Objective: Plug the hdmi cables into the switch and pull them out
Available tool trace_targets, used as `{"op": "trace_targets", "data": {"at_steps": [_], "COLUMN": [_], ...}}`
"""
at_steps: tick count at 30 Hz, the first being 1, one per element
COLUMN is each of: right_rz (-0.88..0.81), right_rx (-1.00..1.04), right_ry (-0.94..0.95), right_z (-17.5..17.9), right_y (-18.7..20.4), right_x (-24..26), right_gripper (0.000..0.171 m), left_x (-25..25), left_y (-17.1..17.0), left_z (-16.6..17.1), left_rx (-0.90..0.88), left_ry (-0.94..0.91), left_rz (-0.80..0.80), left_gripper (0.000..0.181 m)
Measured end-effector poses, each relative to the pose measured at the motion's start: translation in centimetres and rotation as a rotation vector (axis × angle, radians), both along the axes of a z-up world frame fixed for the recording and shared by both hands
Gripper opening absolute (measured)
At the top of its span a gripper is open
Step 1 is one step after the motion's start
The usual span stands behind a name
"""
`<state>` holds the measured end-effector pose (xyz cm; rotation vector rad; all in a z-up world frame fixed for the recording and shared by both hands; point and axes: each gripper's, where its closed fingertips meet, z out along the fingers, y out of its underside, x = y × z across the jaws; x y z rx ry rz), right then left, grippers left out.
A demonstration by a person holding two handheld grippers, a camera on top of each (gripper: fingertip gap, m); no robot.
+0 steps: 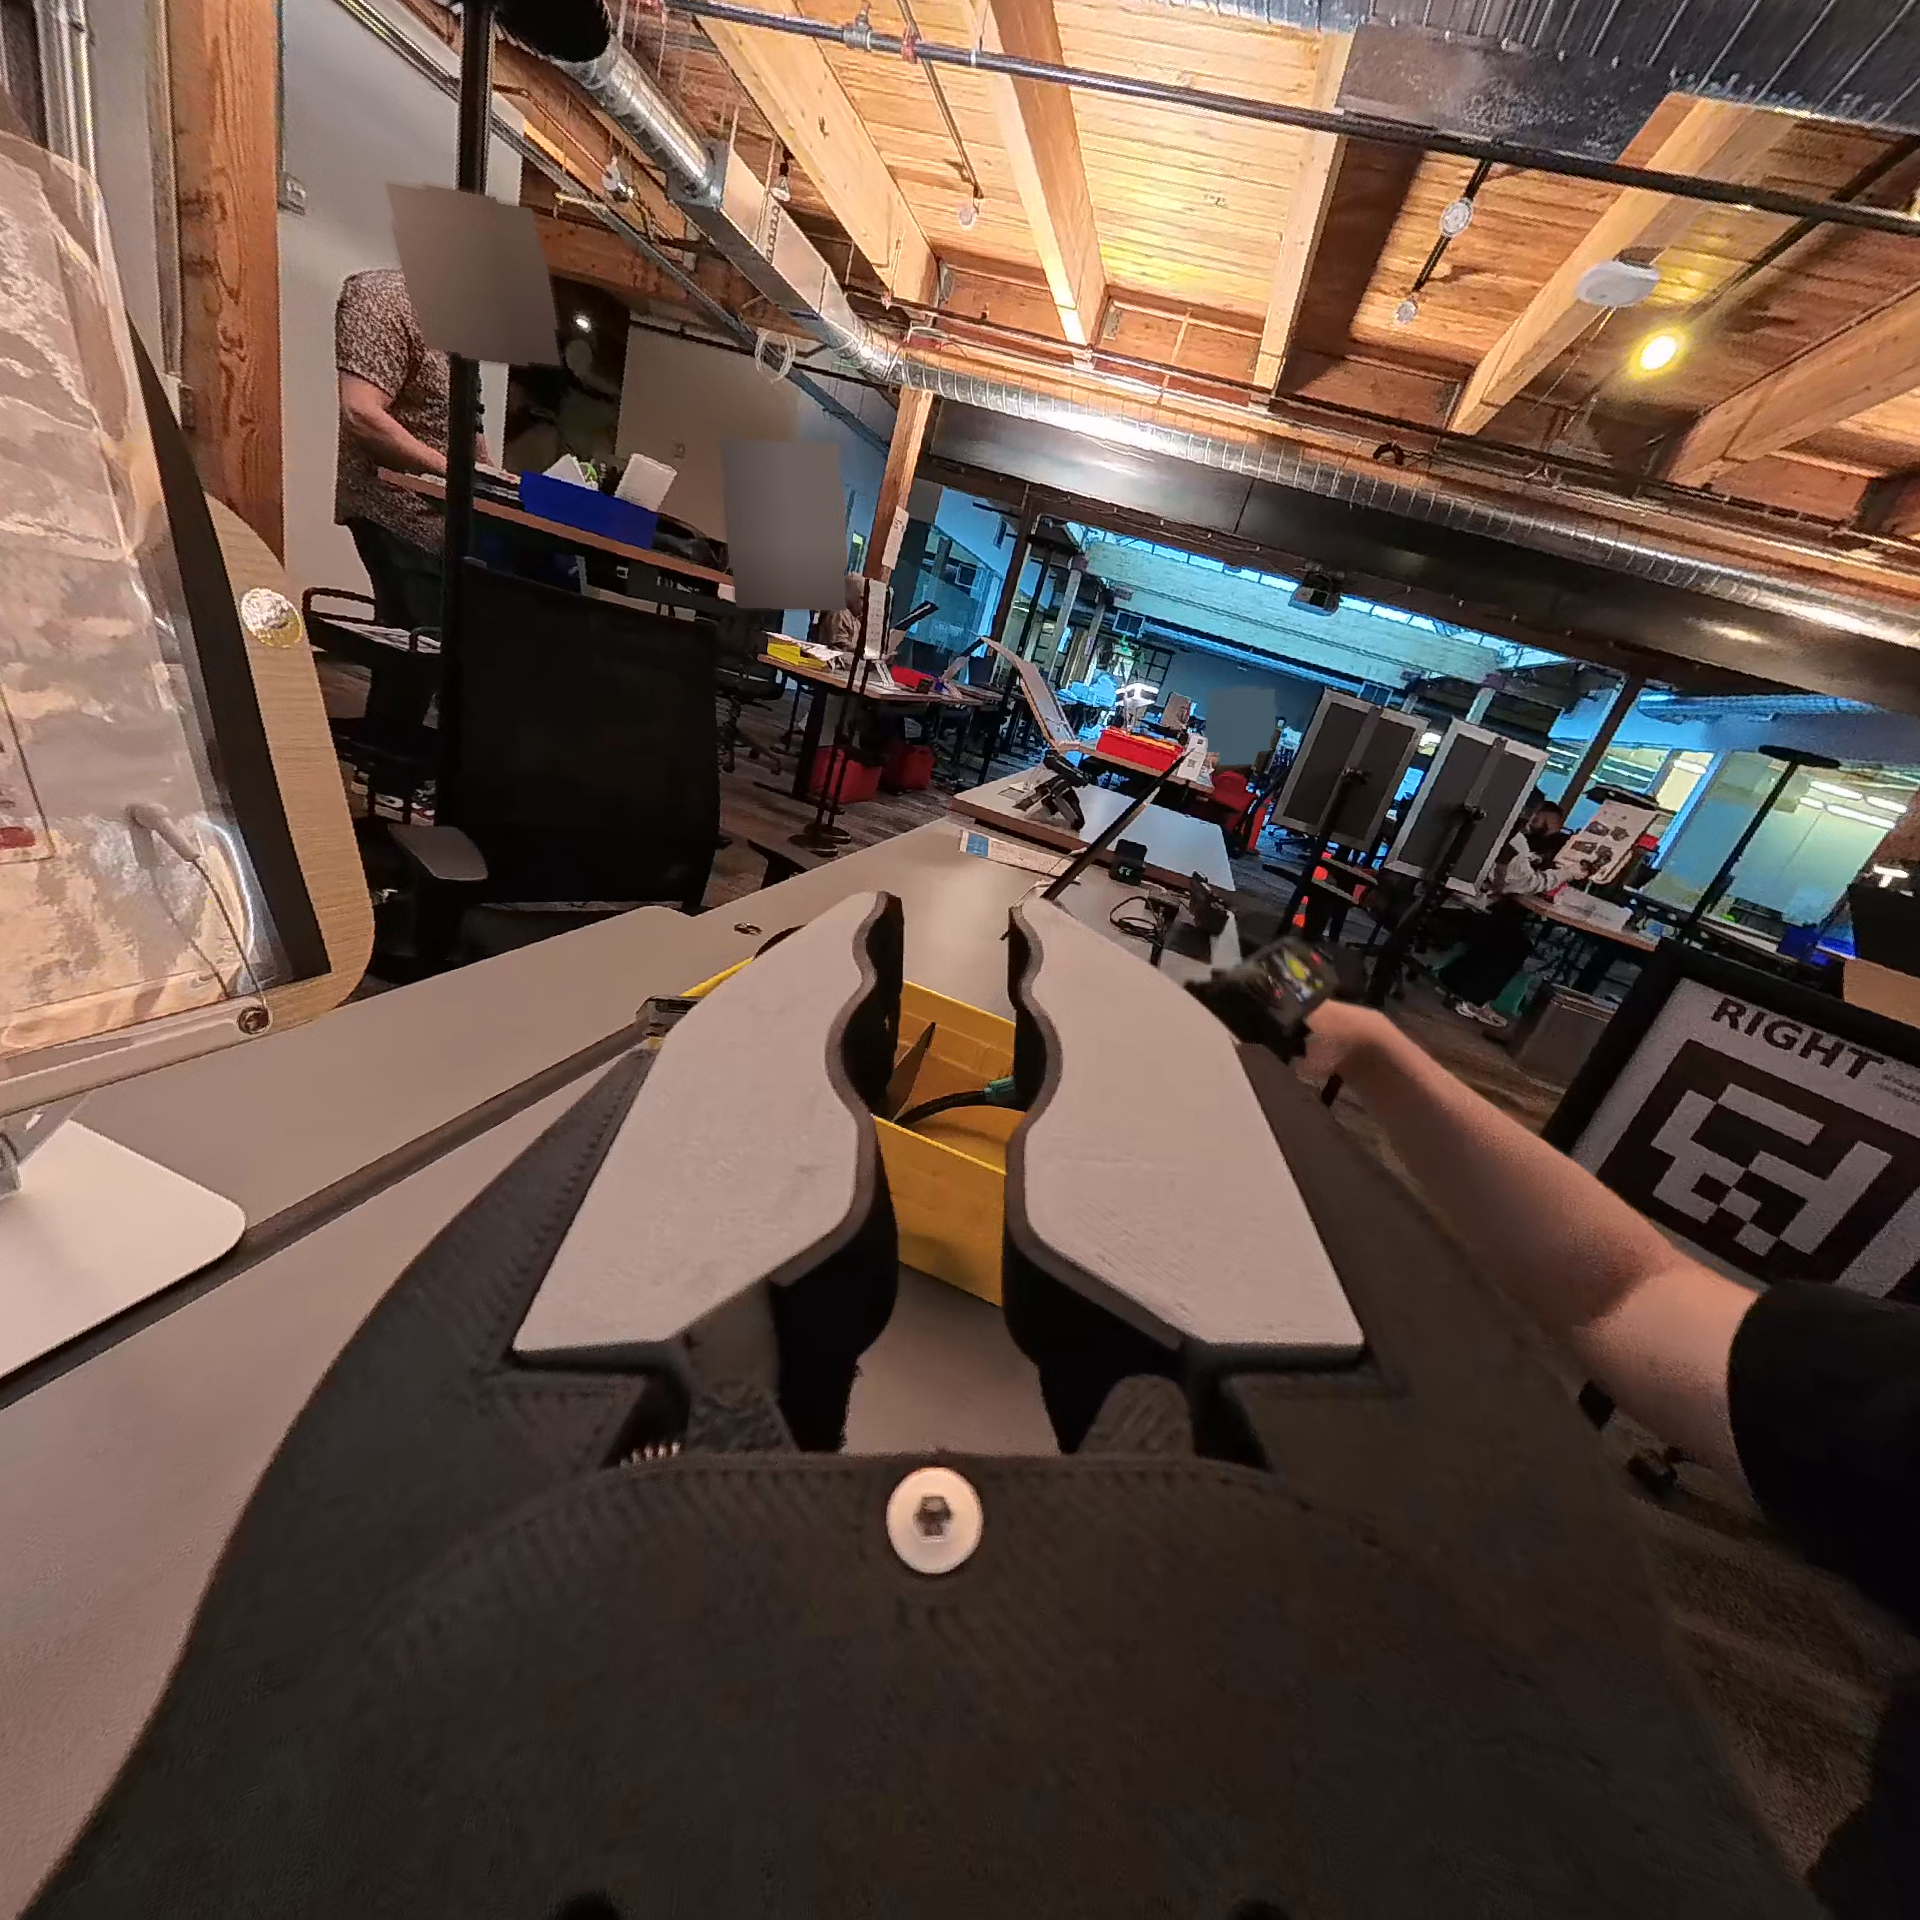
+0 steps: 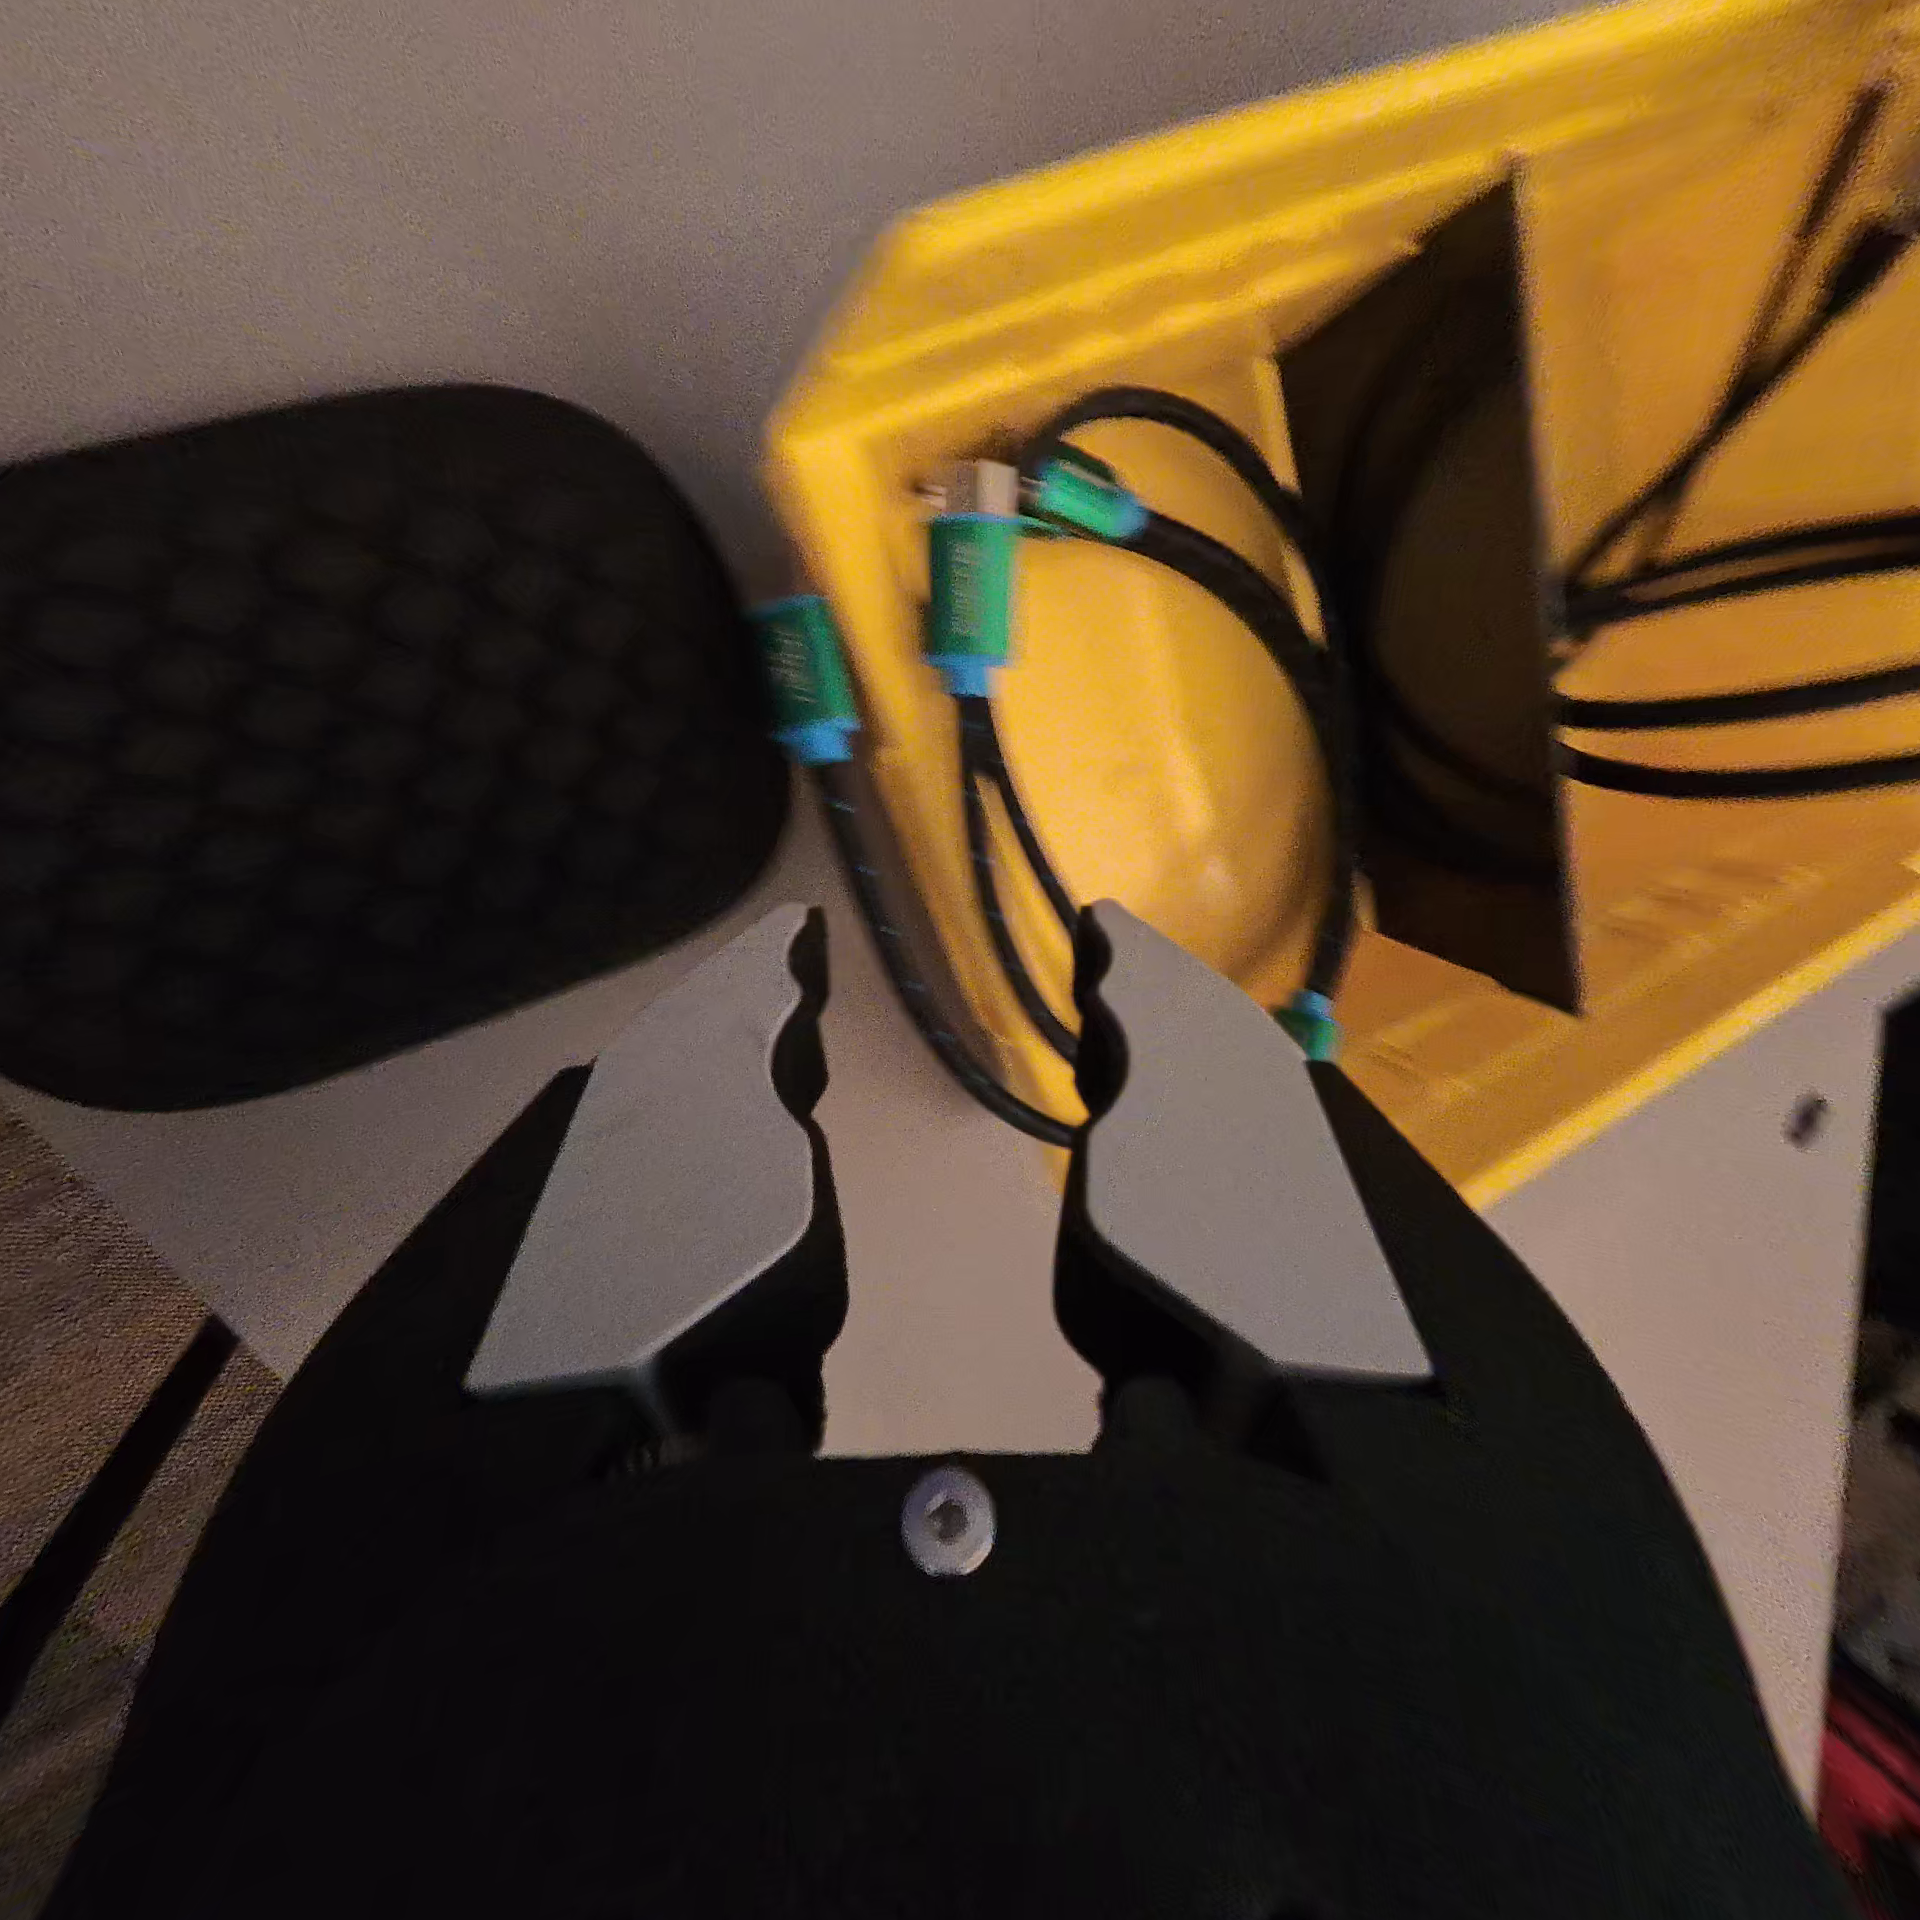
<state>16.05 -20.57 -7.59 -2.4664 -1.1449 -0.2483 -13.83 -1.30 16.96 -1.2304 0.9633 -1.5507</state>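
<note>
Black cables [image 2: 1049,665] with green plugs lie coiled in the yellow bin [image 2: 1039,301]; one plug hangs outside. No switch is clearly visible, so nothing looks plugged yet. Right gripper [image 2: 951,940] and left gripper [image 1: 951,925] are spread, empty.

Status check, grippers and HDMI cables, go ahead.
Left gripper open, empty. Right gripper open, empty, over table. Green-ended cables coiled in yellow bin. Nothing plugged yet.

Glossy yellow plastic bin [image 2: 1143,312], braided black cables [image 2: 997,862]
</note>
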Motion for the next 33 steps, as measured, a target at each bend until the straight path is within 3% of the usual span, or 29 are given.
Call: {"op": "trace_targets", "data": {"at_steps": [2, 5, 8, 10, 16, 26, 29, 33], "right_rz": [0.056, 0.109, 0.139, 0.143, 0.065, -0.04, -0.122, -0.307], "right_rx": [0.029, 0.066, 0.232, 0.224, 0.377, 0.086, -0.018, -0.251], "right_ry": [-0.034, -0.235, -0.309, -0.279, -0.099, 0.002, 0.1, 0.374], "right_z": [-2.0, -5.0, -4.1, -4.4, -0.8, -3.3, -3.6, -3.9], "right_y": [-0.5, -0.3, 0.9, 0.6, 2.0, 4.4, 4.6, 4.6], "right_x": [-1.1, -0.3, -0.2, -0.4, -1.1, -0.1, -0.1, -0.2], "right_gripper": [0.037, 0.039, 0.024, 0.009, 0.008, 0.011, 0.008, 0.009], "left_x": [0.0, 0.0, 0.1, 0.2, 0.3, 0.7, 0.8, 1.1], "left_y": [-0.1, -0.3, -0.4, -0.4, -0.4, -0.7, -0.7, -0.8], "left_z": [0.1, 0.0, -0.1, -0.1, -0.2, -0.7, -0.7, -1.0], "left_rx": [-0.001, -0.004, -0.011, -0.017, -0.021, -0.032, -0.033, -0.042], "left_ry": [-0.005, -0.003, -0.001, -0.001, 0.003, 0.021, 0.021, 0.029], "left_rz": [-0.003, -0.009, -0.016, -0.016, -0.017, -0.042, -0.045, -0.057], "left_gripper": [0.018, 0.018, 0.018, 0.018, 0.017, 0.016, 0.016, 0.015]}}
